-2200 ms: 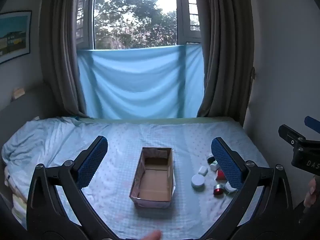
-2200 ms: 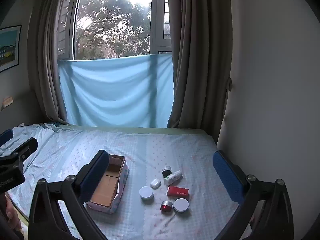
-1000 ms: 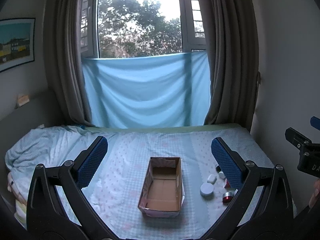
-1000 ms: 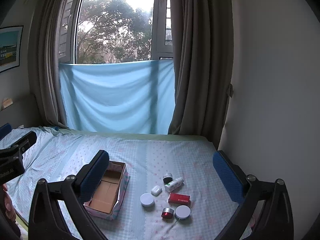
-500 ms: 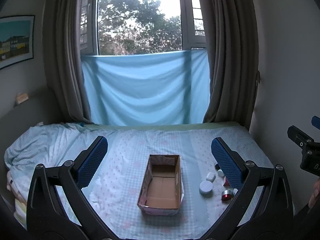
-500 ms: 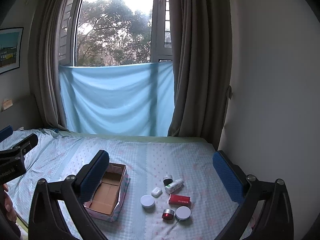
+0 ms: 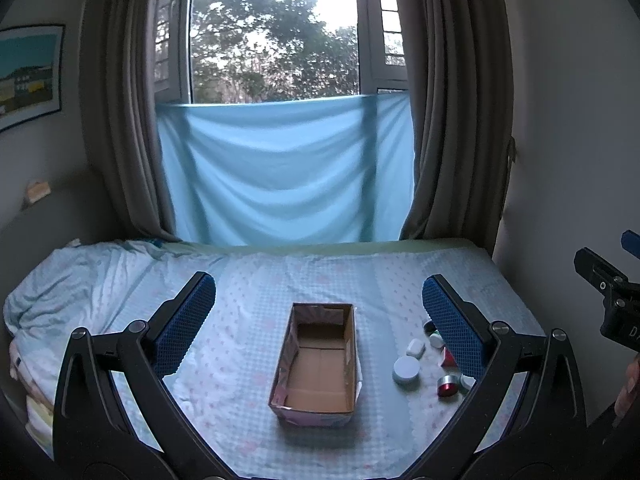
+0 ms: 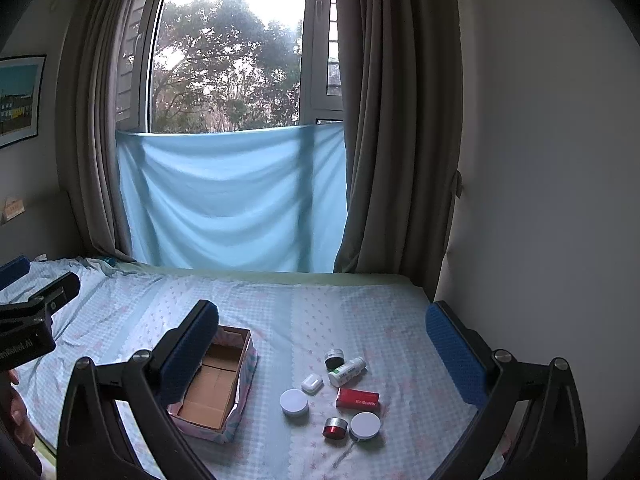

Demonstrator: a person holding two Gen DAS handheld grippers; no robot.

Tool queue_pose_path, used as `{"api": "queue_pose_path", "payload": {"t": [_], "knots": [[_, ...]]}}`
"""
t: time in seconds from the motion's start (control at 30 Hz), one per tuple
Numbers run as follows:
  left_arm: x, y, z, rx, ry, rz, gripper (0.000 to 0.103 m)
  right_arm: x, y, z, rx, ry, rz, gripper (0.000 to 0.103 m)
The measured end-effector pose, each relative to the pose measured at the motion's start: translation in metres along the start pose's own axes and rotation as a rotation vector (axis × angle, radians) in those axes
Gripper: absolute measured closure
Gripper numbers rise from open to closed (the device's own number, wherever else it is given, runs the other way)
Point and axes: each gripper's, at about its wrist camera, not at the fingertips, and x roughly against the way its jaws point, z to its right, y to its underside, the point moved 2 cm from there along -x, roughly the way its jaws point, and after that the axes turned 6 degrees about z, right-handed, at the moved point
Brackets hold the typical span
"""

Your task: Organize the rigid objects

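Both hand-held grippers, left (image 7: 316, 320) and right (image 8: 322, 344), are hovering wide and empty above the bed (image 8: 280, 312), so the right should be lowering squarely over one small jar (image 8: 294, 402) beside the empty cardboard box (image 8: 212, 390).

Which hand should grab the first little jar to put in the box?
Probably the right. Its tongs are open, with the jars, like the white round jar, lying between them. The left tongs frame the empty cardboard box instead, with the jars off to their right.
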Motion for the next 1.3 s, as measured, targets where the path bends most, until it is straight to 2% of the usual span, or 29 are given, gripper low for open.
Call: {"api": "queue_pose_path", "payload": {"t": [1.0, 1.2, 1.3], "knots": [[-0.005, 0.003, 0.000, 0.000, 0.013, -0.013, 0.001, -0.002, -0.001, 0.005, -0.021, -0.002, -0.001, 0.000], [-0.004, 0.003, 0.003, -0.008, -0.008, 0.006, 0.001, -0.005, 0.000, 0.010, -0.026, -0.016, 0.003, 0.000], [-0.011, 0.004, 0.004, -0.013, -0.023, -0.023, 0.001, -0.010, 0.001, 0.011, -0.012, -0.012, -0.010, 0.000]]}}
